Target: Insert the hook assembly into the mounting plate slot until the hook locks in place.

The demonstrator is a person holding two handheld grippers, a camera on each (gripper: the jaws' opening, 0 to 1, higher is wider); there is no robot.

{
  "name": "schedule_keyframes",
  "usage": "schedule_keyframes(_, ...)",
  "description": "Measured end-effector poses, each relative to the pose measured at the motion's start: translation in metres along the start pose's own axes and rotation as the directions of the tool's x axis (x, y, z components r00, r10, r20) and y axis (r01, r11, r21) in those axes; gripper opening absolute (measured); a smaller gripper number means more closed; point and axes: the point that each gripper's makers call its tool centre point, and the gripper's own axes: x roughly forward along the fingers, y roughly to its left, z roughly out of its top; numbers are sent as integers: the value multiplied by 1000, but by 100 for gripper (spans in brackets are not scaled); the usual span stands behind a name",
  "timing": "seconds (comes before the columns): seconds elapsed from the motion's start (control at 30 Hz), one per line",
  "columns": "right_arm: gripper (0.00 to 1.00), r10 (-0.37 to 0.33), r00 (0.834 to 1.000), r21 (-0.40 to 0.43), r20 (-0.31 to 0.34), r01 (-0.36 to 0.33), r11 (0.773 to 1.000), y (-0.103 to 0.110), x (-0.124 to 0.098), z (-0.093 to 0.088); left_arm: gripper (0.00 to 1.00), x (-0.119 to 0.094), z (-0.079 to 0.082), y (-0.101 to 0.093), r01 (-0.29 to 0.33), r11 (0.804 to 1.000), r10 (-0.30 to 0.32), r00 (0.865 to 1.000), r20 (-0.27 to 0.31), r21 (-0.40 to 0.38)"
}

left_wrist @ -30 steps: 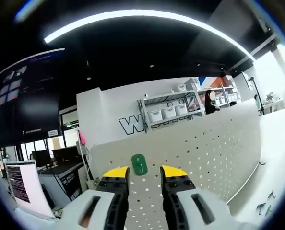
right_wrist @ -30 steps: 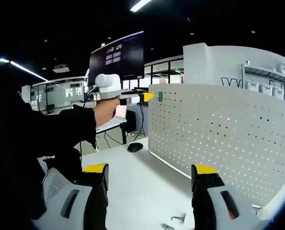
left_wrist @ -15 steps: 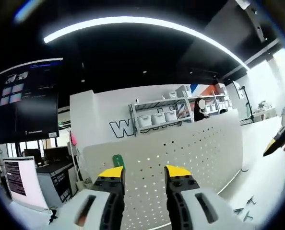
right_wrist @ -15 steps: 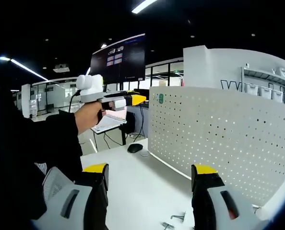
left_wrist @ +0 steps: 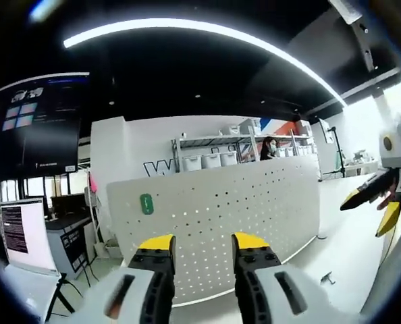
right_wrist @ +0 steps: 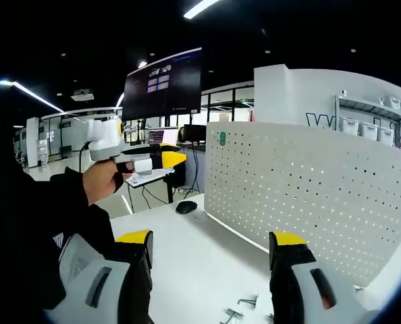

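A white pegboard mounting plate point(left_wrist: 241, 209) stands upright on the table, seen also in the right gripper view point(right_wrist: 308, 196). A small green hook piece point(left_wrist: 146, 203) hangs on its upper left corner point(right_wrist: 222, 138). My left gripper point(left_wrist: 202, 244) is open and holds nothing, well back from the board. A hand holds it at the left of the right gripper view point(right_wrist: 170, 159). My right gripper point(right_wrist: 212, 239) stands wide open over the table, nothing between its yellow tips. It comes into the left gripper view from the right point(left_wrist: 372, 206).
Loose metal hooks point(right_wrist: 244, 302) lie on the white table point(right_wrist: 187, 250) in front of the board, also seen here point(left_wrist: 325, 277). A dark mouse point(right_wrist: 185, 207) sits near the board's left end. Shelves with bins point(left_wrist: 214, 158), a wall screen point(right_wrist: 163, 84) and desks stand behind.
My left gripper has drawn back from the pegboard, away from the green hook piece, which stays on the board. The right gripper has held still.
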Motion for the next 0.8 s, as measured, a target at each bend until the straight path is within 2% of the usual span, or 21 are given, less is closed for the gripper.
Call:
schedule_keyframes(0.2,67,-28,1000,0,1,28,1000,-8,-6,0,34,-12,-12,-21,43,999,-44,999,-21,-18)
schedule_keyframes(0.37,67,-76,997,-6,-1,76,997,-24,-14,-1,33,-24,-21,-35,67,997,-69,997,-38,-40)
schedule_keyframes(0.63,65,-139,990,4,-33,139,990,-51,-23,-15,32,-35,-39,-51,101,993,-105,992,-68,-68)
schedule_keyframes(0.8,63,-160,986,11,-45,161,987,-63,-22,-23,32,-37,-45,-56,112,991,-117,990,-74,-79)
